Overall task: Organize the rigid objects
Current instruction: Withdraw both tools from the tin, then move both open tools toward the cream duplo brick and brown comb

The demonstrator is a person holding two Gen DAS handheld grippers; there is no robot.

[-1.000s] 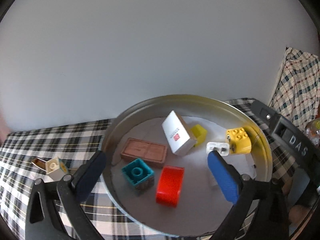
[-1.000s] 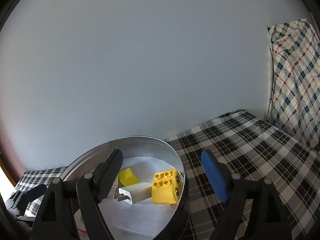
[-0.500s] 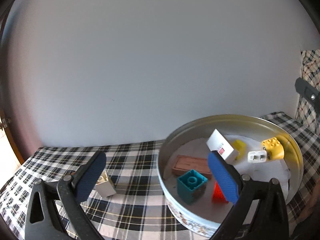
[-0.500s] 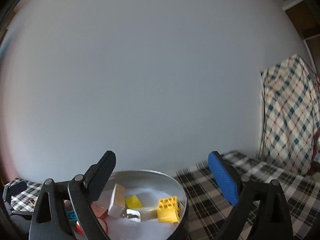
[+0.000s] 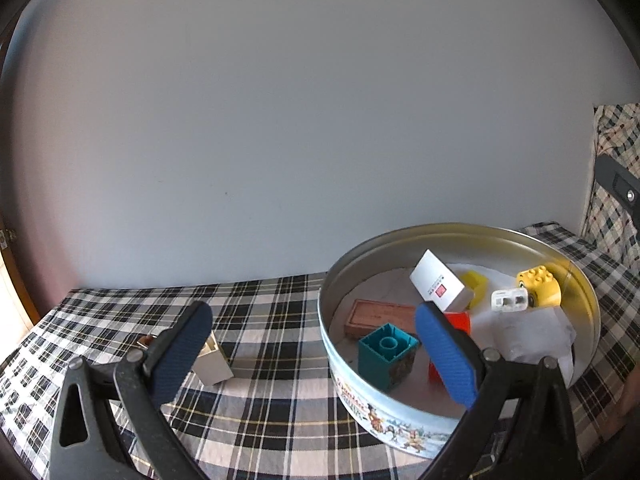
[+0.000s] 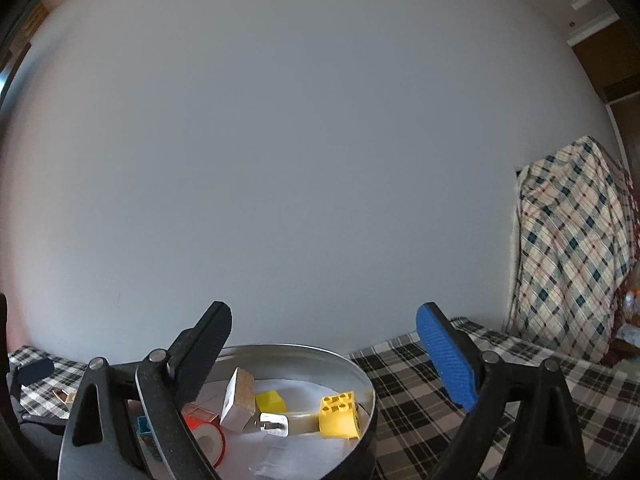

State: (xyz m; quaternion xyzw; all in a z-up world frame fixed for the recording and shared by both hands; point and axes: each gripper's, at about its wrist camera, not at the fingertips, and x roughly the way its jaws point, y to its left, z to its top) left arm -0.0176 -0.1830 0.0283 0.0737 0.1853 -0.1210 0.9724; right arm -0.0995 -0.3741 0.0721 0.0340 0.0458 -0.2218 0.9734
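Both of my tongs stand wide with nothing between the pads. On my left gripper (image 5: 314, 354) the gap frames bare checked cloth (image 5: 264, 320), and a small cream block (image 5: 210, 362) stands on that cloth just behind the left finger, which covers part of it. My right gripper (image 6: 324, 354) has just been spreading its jaws; it hangs above the near rim of the round tin (image 6: 360, 376), pointing almost level at the plain wall (image 6: 300, 160).

Everything else sits inside the tin: a teal brick (image 5: 386, 354) at the near wall, a flat brown block (image 5: 380, 314) behind it, a white box (image 5: 438, 288) leaning up on edge, a white plug (image 5: 508, 300) touching a yellow studded brick (image 5: 538, 288) toward the far right. A red piece (image 5: 458, 322) shows only in scraps around my left tongs' right finger. A small yellow piece (image 5: 476, 288) is half hidden behind the white box; I cannot tell its shape.

Open cloth runs left of the tin to the table's left edge, and also right of it in the right view. Checked fabric (image 6: 572, 248) hangs by the wall at far right.
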